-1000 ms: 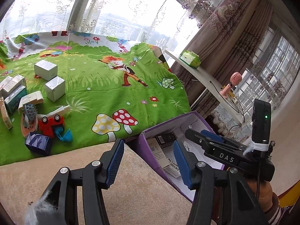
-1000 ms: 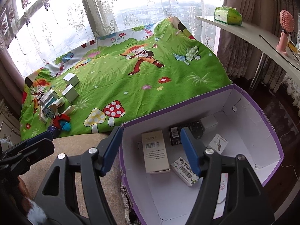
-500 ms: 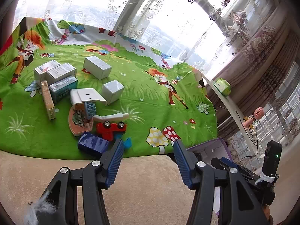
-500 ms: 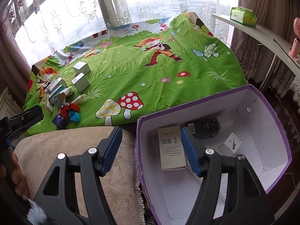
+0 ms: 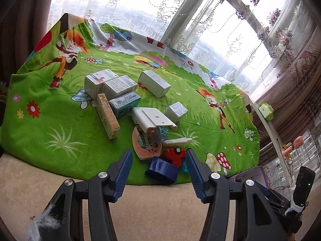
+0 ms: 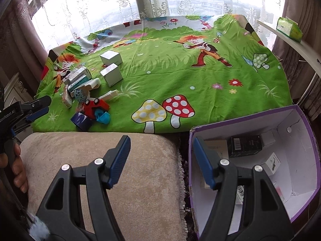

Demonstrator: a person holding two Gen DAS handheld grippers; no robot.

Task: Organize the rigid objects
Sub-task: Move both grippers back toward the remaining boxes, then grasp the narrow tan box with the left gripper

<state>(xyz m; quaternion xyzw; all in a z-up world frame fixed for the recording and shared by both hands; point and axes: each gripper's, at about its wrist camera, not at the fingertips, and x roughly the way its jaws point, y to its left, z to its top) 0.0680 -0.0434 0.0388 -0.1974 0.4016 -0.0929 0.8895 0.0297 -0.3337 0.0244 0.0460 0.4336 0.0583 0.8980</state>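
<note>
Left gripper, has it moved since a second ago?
Yes. The left gripper swung left, from the purple box toward the dark blue box.

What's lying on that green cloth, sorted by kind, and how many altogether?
Boxes: 7
White plastic parts: 2
Toy car: 1
Basketball toy: 1
Teal toy: 1
Total: 12
</note>
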